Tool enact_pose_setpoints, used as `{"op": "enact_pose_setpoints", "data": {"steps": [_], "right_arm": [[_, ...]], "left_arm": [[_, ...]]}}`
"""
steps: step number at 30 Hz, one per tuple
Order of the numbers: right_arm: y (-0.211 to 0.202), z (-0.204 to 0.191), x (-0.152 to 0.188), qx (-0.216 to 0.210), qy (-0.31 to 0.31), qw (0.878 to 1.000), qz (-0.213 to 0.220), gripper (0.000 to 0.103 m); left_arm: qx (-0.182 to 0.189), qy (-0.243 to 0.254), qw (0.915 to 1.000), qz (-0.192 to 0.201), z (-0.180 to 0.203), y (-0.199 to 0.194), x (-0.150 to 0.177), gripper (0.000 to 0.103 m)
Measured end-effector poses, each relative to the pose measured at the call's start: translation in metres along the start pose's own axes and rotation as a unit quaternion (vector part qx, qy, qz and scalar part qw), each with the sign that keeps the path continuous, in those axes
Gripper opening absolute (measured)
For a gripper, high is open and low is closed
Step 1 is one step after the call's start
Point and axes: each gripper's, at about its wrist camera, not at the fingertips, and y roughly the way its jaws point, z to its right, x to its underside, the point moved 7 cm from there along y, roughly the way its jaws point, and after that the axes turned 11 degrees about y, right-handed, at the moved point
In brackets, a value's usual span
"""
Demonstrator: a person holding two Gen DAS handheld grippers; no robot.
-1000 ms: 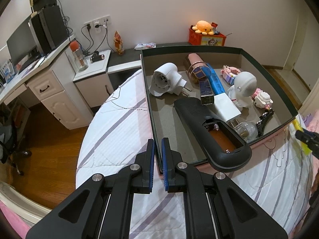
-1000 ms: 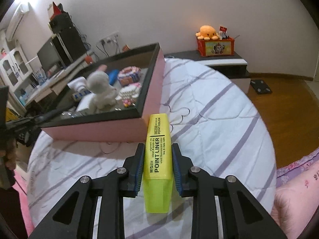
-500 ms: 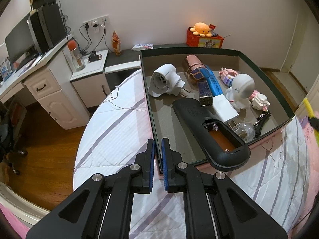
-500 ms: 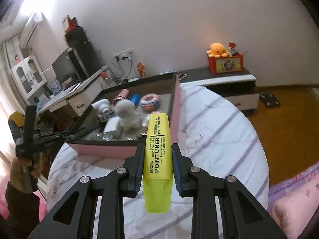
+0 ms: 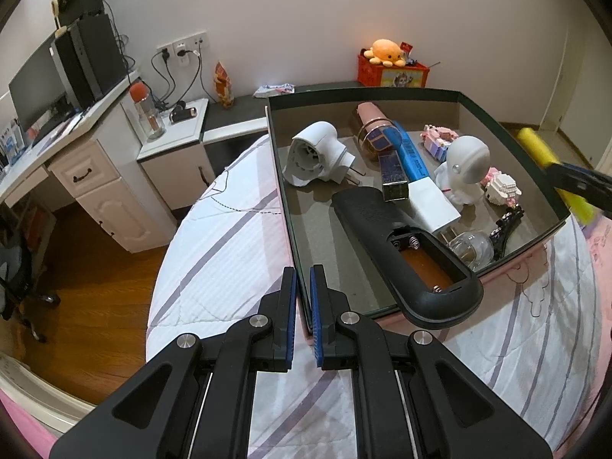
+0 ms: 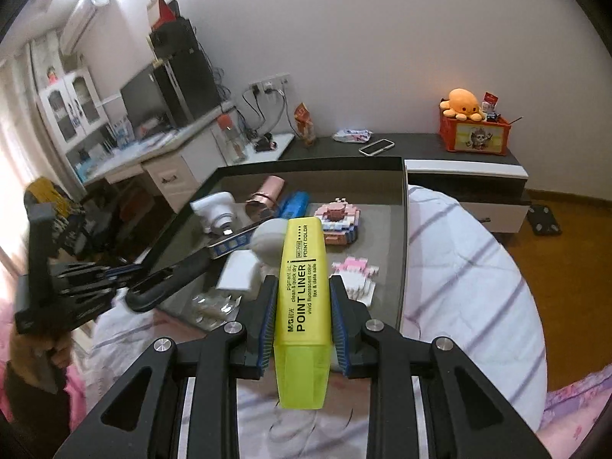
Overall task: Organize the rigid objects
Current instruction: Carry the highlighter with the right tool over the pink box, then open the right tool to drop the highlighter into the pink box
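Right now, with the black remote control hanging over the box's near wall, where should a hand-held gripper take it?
Take the black remote control at its overhanging end, from outside the near wall of the box. That end juts clear; the rest lies among a white charger and a glass bulb.

Black tongs (image 6: pixel 302 315) with blue ribbed pads (image 5: pixel 313 321) and silver screws (image 5: pixel 260 321).

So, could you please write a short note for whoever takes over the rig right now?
Left gripper: shut on the near wall of the box, steadying it on the bed.
Right gripper: shut on the yellow highlighter, held over the box.
Done: remote, plug adapter, white figurine and other small items are in the box.
Left: set the highlighter in the box and release.
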Motion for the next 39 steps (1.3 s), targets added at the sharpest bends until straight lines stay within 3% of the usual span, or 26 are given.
{"op": "enact_pose_setpoints", "data": {"steps": [11, 22, 24, 26, 27, 31, 34, 39], "right_arm": [[0.063, -0.011, 0.003, 0.030, -0.008, 0.997, -0.065, 0.027], [0.058, -0.020, 0.006, 0.016, -0.011, 0.998, -0.065, 0.027], [0.057, -0.019, 0.007, 0.019, -0.010, 0.998, -0.067, 0.033], [0.052, -0.016, 0.009, 0.031, -0.009, 0.998, -0.062, 0.057], [0.049, -0.014, 0.009, 0.035, -0.010, 0.998, -0.059, 0.062], [0.035, -0.016, 0.012, 0.032, -0.012, 0.998, -0.050, 0.066], [0.022, -0.020, 0.015, 0.029, -0.016, 0.999, -0.041, 0.080], [0.001, -0.031, 0.017, 0.011, -0.016, 1.000, -0.024, 0.081]], "left_arm": [[-0.008, 0.005, 1.0000, -0.002, 0.001, 0.002, -0.002, 0.006], [-0.010, 0.004, 0.9999, -0.004, 0.004, 0.002, -0.002, 0.006], [-0.010, 0.001, 0.9999, -0.005, 0.003, 0.002, -0.002, 0.006], [-0.010, -0.002, 0.9999, -0.007, 0.003, 0.002, -0.002, 0.007], [-0.011, -0.004, 0.9999, -0.007, 0.002, 0.002, -0.002, 0.007], [-0.012, -0.019, 0.9997, -0.008, 0.002, -0.001, -0.002, 0.007], [-0.020, -0.022, 0.9995, -0.009, 0.003, -0.005, -0.002, 0.008], [-0.022, -0.034, 0.9992, -0.003, 0.006, -0.019, 0.000, 0.011]]}}
